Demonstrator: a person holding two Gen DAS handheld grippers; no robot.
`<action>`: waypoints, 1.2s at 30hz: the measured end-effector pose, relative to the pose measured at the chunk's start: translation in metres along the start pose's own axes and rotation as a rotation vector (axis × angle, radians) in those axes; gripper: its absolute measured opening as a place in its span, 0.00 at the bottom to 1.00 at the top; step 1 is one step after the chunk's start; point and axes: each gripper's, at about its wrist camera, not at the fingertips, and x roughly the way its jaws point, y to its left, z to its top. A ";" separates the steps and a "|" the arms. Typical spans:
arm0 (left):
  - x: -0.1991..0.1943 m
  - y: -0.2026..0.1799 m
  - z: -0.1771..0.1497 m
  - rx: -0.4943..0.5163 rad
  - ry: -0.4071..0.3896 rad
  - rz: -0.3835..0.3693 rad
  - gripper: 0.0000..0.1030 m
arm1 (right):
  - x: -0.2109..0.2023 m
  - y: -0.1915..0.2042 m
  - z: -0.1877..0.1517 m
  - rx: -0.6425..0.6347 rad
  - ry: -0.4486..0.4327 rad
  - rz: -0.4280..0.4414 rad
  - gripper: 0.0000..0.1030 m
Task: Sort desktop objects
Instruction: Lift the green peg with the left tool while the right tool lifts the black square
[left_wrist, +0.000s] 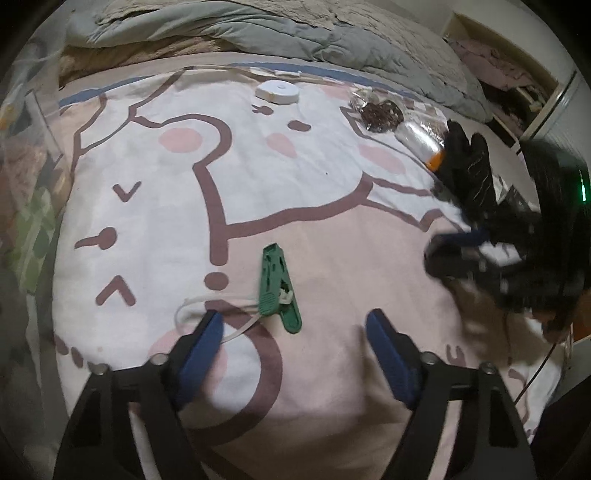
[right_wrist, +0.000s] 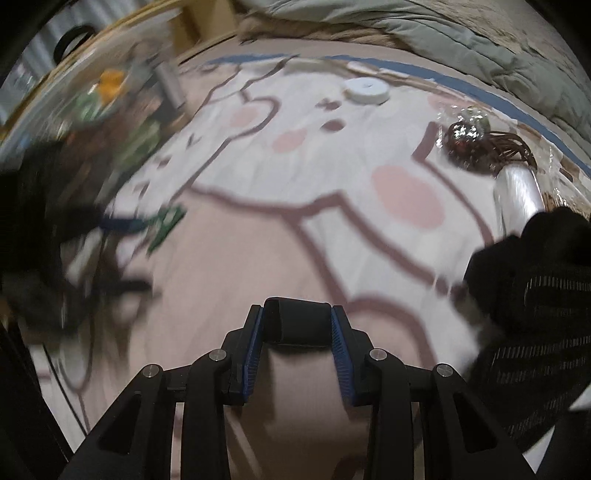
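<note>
- My right tool (right_wrist: 297, 325) is clamped on a dark, flat, folded-looking piece (right_wrist: 297, 322); only the end sticking out between the blue ribbed pads shows, so I cannot tell what it is.
- In the left wrist view that right tool (left_wrist: 480, 254) is a blurred black mass and its load is hard to make out.
- A green plastic clothes peg (left_wrist: 279, 288) lies on the bed sheet (left_wrist: 332, 258) just ahead of my left tool (left_wrist: 295, 326), nearer its left finger; the fingers stand wide apart, holding nothing.
- A white cord (left_wrist: 207, 308) loops from the peg under the left fingertip.
- Far off sit a white round disc (left_wrist: 277, 91), a crinkly clear bag of dark bits (left_wrist: 380, 112) and a clear orange-capped tube (left_wrist: 419, 142), partly hidden by a black glove (left_wrist: 467, 166).
- The sheet is soft cloth with a pink-and-brown cartoon print.
</note>
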 end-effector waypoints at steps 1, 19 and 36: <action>-0.003 -0.001 0.000 0.002 -0.004 0.002 0.70 | -0.002 0.003 -0.006 -0.017 0.003 -0.005 0.35; 0.012 -0.011 0.015 0.204 -0.010 0.086 0.61 | 0.003 0.026 -0.039 -0.146 -0.053 0.075 0.86; 0.018 -0.028 0.004 0.336 0.014 0.054 0.15 | 0.010 0.024 -0.033 -0.011 -0.055 0.106 0.54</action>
